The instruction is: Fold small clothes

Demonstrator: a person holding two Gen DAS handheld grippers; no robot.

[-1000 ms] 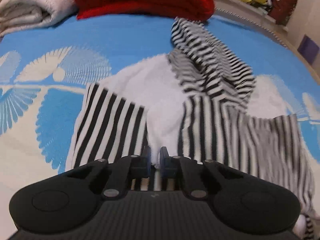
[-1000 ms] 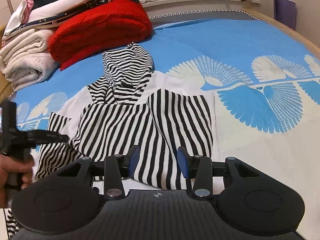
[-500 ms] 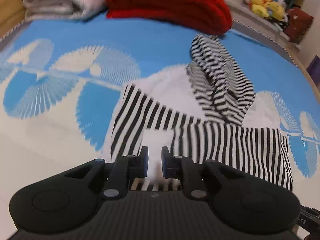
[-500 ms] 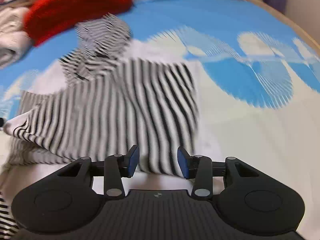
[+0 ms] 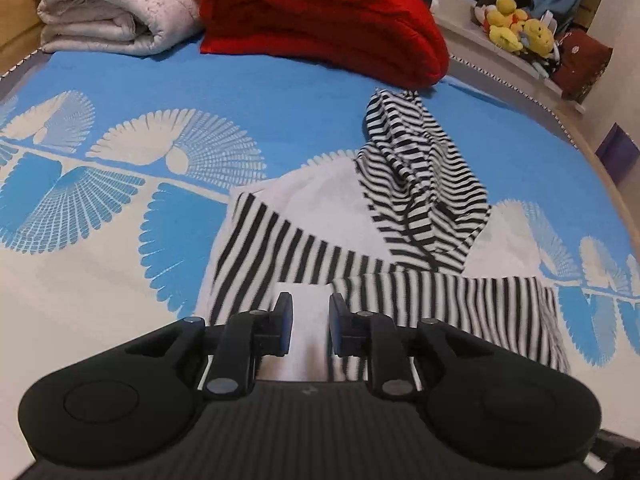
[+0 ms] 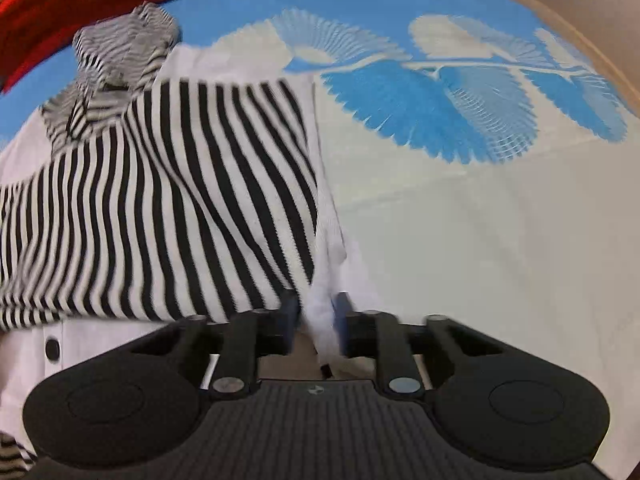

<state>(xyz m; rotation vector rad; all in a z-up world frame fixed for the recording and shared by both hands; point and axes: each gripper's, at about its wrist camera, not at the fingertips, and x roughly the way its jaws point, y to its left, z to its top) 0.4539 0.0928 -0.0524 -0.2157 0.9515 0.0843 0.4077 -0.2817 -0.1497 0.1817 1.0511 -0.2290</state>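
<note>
A small black-and-white striped hooded top [image 5: 400, 216] lies on the blue and white bedspread [image 5: 200, 120], hood toward the far end, one sleeve folded across the body. My left gripper [image 5: 310, 330] is open and empty just above the top's near edge. In the right wrist view the same top [image 6: 168, 208] fills the left half. My right gripper [image 6: 314, 318] has its jaws narrowed around the top's white right edge [image 6: 326, 280], with cloth bunched between them.
A folded red blanket [image 5: 320, 20] and a cream quilt [image 5: 112, 4] are stacked at the far end of the bed. Plush toys [image 5: 520, 32] sit on a ledge at the far right. The bed's wooden rim [image 6: 580, 40] curves along the right.
My left gripper let go of the sleeve, opened and drew back; the sleeve now lies across the body. My right gripper moved down to the top's right edge and narrowed on it.
</note>
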